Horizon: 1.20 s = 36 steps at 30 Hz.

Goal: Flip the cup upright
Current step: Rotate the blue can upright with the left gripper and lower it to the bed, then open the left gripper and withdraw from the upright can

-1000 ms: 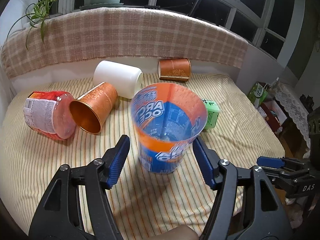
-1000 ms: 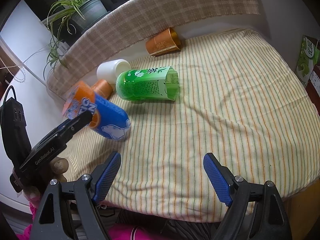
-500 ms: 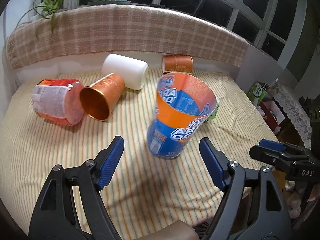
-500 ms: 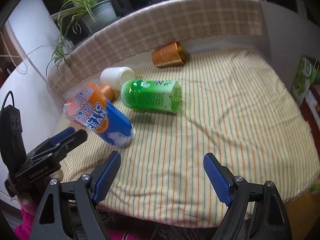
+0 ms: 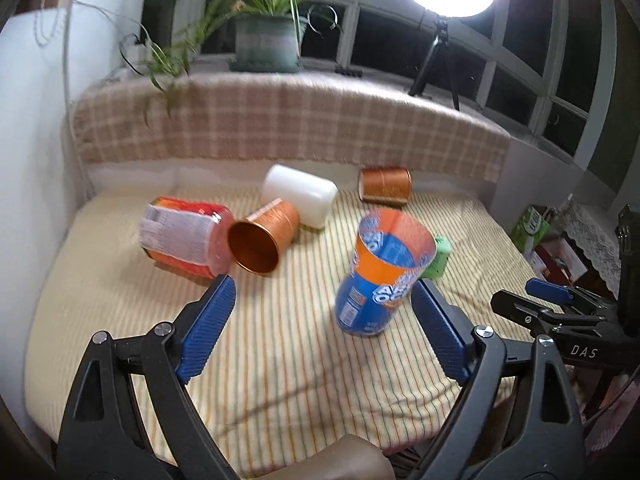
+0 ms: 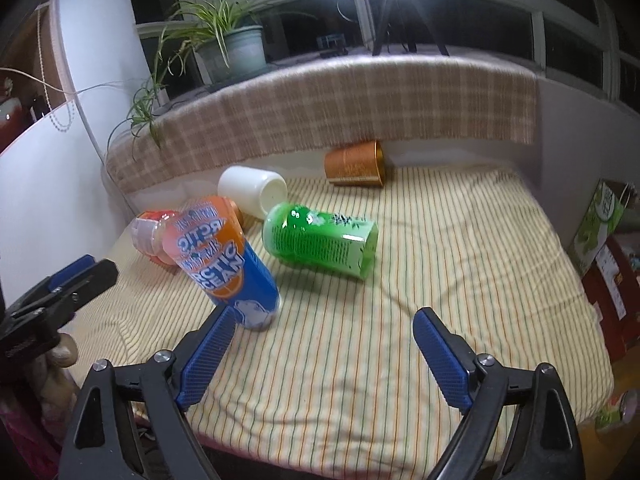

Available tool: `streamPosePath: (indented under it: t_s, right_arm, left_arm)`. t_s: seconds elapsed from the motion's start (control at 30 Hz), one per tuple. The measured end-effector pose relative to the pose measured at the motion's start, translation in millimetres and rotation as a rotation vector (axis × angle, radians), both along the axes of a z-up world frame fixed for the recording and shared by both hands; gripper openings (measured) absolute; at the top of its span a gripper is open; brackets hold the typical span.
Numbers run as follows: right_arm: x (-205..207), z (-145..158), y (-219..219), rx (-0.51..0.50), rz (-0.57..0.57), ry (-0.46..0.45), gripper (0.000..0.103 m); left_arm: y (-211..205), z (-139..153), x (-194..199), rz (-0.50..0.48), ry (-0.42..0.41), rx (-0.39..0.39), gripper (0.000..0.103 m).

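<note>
The orange-and-blue "Arctic Ocean" cup (image 5: 380, 276) stands mouth up on the striped cloth (image 5: 280, 360), leaning a little; it also shows in the right wrist view (image 6: 224, 264). My left gripper (image 5: 324, 328) is open and empty, just in front of the cup, not touching it. My right gripper (image 6: 320, 356) is open and empty over the cloth, with the cup just beyond its left finger. Several other cups lie on their sides: a green one (image 6: 320, 244), a white one (image 5: 300, 196), a copper one (image 5: 264, 242), a second copper one (image 5: 386, 186) at the back.
A red-labelled clear tub (image 5: 184, 236) lies on its side at the left. A checked cloth-covered ledge (image 5: 280, 128) with a potted plant (image 5: 264, 40) bounds the back. A white wall (image 5: 32, 140) stands left. Boxes (image 6: 600, 224) sit beyond the right edge.
My left gripper has backed away and risen from the orange-and-blue cup, which now stands free on the cloth. The right gripper has tilted up slightly.
</note>
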State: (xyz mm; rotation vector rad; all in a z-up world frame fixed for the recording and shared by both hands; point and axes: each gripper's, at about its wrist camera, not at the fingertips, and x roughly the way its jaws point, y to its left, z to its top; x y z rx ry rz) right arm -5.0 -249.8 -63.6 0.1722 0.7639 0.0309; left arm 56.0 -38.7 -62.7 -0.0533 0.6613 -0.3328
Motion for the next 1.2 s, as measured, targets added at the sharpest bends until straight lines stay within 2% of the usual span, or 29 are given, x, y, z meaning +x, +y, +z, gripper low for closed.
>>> streamPosePath:
  t_s: [0.1,0.17,0.33,0.43,0.5,1.2]
  right_arm:
    - [-0.3,3.0,2.2,-0.01,-0.004,-0.022,0.094]
    - [-1.4,4.7,2.5,-0.012,-0.009,-0.04,0.101]
    - [-6.5,11.1,4.1,-0.048,-0.036,-0.097,0.103]
    - [-9.3,14.4,5.8,-0.071,-0.05,-0.126,0.103]
    - [-10.7,15.6,7.5,-0.086,-0.056,-0.138,0.103]
    - [-13.2,16.6,17.3,-0.107,-0.037,-0.147,0.103]
  left_arm:
    - [2.2,6.9,-4.9,0.018,-0.031,0.016,0.092]
    - [2.8,11.0,-7.6,0.031,-0.047,0.024,0.093]
    - [4.8,18.7,-14.7,0.06,-0.079,0.036,0.093]
    - [5.5,23.2,-19.8,0.082,-0.113,0.04,0.103]
    - [6.3,25.3,-22.7,0.094,-0.127,0.046,0.103]
    - [10.9,31.6,-28.2,0.114,-0.146,0.057,0.103]
